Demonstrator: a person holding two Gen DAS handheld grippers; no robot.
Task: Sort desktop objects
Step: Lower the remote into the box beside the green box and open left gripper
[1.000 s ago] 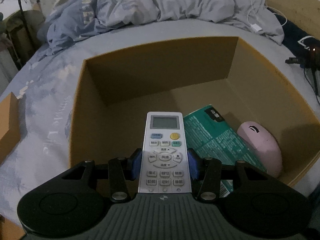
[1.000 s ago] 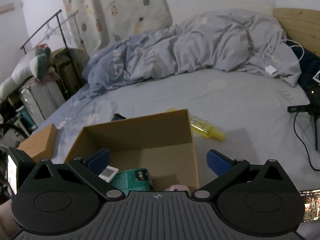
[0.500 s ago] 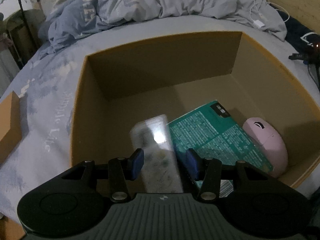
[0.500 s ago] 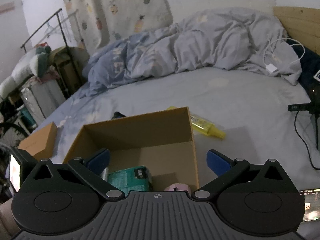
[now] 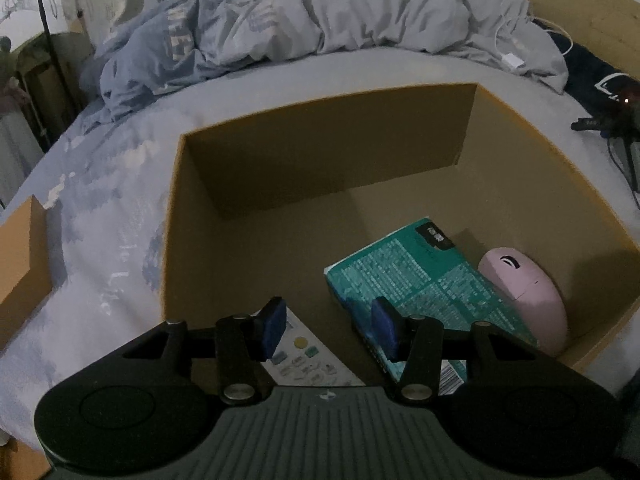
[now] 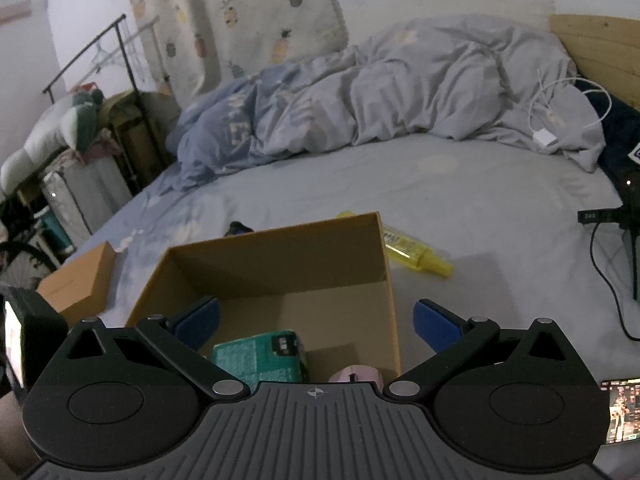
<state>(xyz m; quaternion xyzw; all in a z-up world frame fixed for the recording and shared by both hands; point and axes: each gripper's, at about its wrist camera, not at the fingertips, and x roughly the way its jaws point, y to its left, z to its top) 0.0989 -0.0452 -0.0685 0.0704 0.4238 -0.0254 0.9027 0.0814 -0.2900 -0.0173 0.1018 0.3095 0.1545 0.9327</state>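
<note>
1. The remote control (image 5: 310, 354) lies flat on the floor of the cardboard box (image 5: 256, 168), at the lower middle of my left view, partly hidden under my left gripper (image 5: 326, 330). It sits beside the teal packet (image 5: 416, 280), which I judge is the point: this box is where the loose things are gathered.
2. The pink mouse (image 5: 528, 296) rests against the teal packet's right side, near the box's right wall, so the right half is filling up and the left half is bare.
3. My left jaws stand apart with nothing between them; the remote is below them, not gripped. The gripper hangs over the box's near edge, looking down into it.
4. My right gripper (image 6: 316, 322) has its jaws spread wide and empty, held back and higher, facing the box from its near side.
5. A yellow bottle (image 6: 416, 258) lies on the bed sheet (image 6: 480, 200) just beyond the box's far right corner, likely not yet sorted.
</note>
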